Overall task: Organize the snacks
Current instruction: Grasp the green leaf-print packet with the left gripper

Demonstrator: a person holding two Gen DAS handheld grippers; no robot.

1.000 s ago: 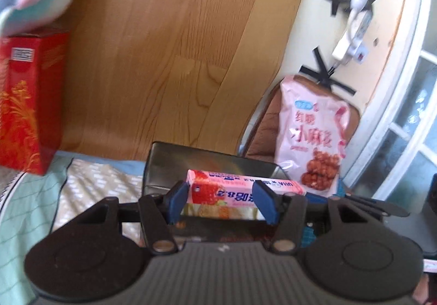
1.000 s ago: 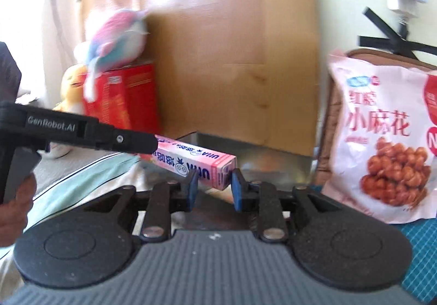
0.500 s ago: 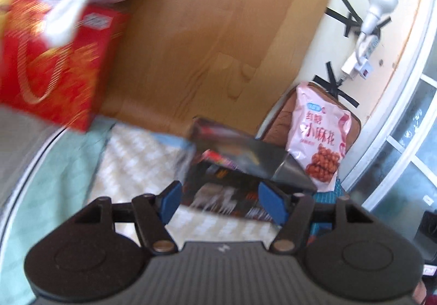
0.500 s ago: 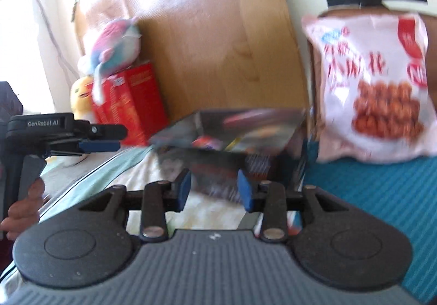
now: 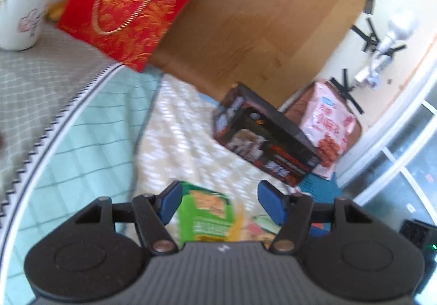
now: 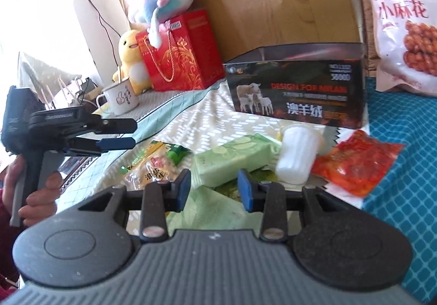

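Both grippers have drawn back from the dark box (image 6: 297, 86), and the pink biscuit pack is gone from the left gripper (image 5: 218, 199), whose jaws stand wide and empty above a green snack packet (image 5: 207, 212). Right gripper (image 6: 214, 190), moderately open, holds nothing; the pale green pack (image 6: 235, 160) lies just ahead, long axis slanting up-right, nearer this right hand.

Loose snacks (image 6: 237, 157) before dark box (image 6: 297, 91)
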